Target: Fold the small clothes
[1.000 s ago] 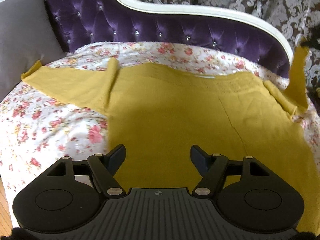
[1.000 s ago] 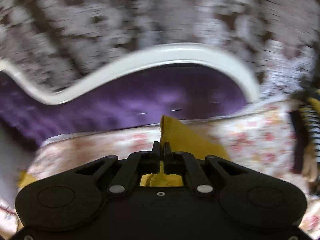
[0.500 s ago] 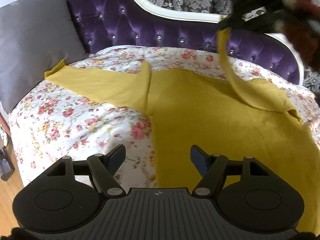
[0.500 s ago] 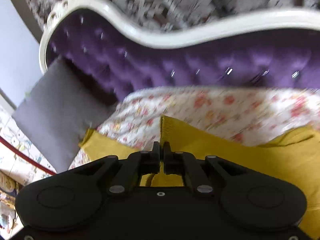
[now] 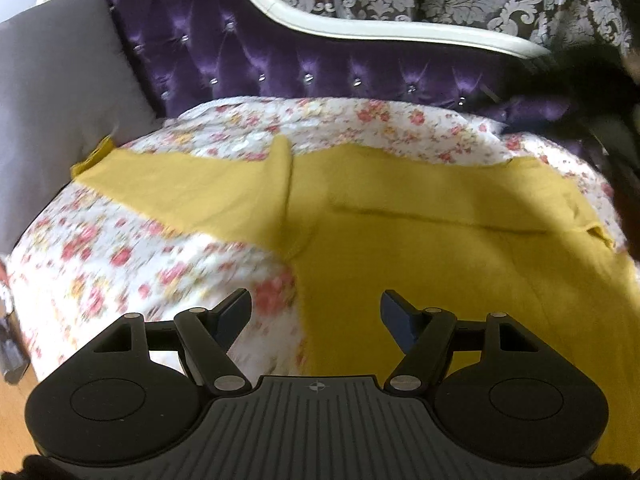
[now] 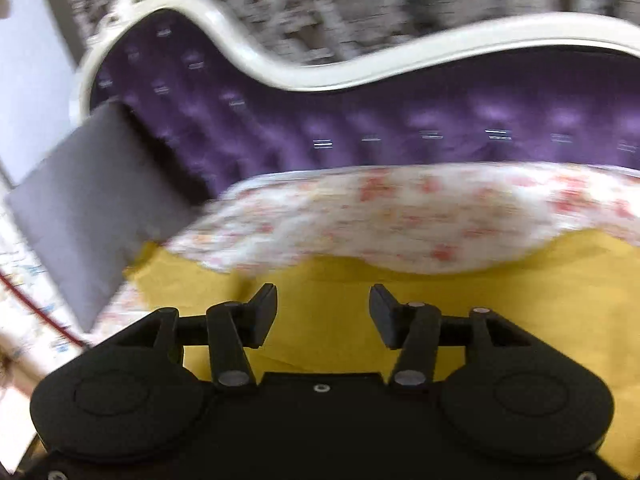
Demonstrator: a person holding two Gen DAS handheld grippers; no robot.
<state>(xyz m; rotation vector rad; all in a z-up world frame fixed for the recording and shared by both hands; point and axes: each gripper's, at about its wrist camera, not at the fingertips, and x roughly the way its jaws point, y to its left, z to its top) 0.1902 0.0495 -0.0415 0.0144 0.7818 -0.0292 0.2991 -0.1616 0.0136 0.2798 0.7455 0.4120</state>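
Observation:
A mustard-yellow top [image 5: 420, 240] lies flat on the floral bedspread [image 5: 120, 272]. Its left sleeve [image 5: 180, 192] is spread out to the left. Its right sleeve [image 5: 460, 204] lies folded across the chest. My left gripper [image 5: 316, 312] is open and empty, above the garment's left edge near the hem. My right gripper [image 6: 323, 308] is open and empty, just above the yellow top [image 6: 500, 300]. The right view is blurred by motion.
A purple tufted headboard [image 5: 280, 56] with a white frame [image 5: 360, 28] stands behind the bed. A grey cushion [image 5: 48, 100] leans at the left; it also shows in the right wrist view [image 6: 92, 208]. The bed's left edge drops to a wooden floor [image 5: 12, 412].
My right gripper carried the right sleeve across the chest, opened and let it go. The sleeve now lies flat. My left gripper stayed open and shifted slightly.

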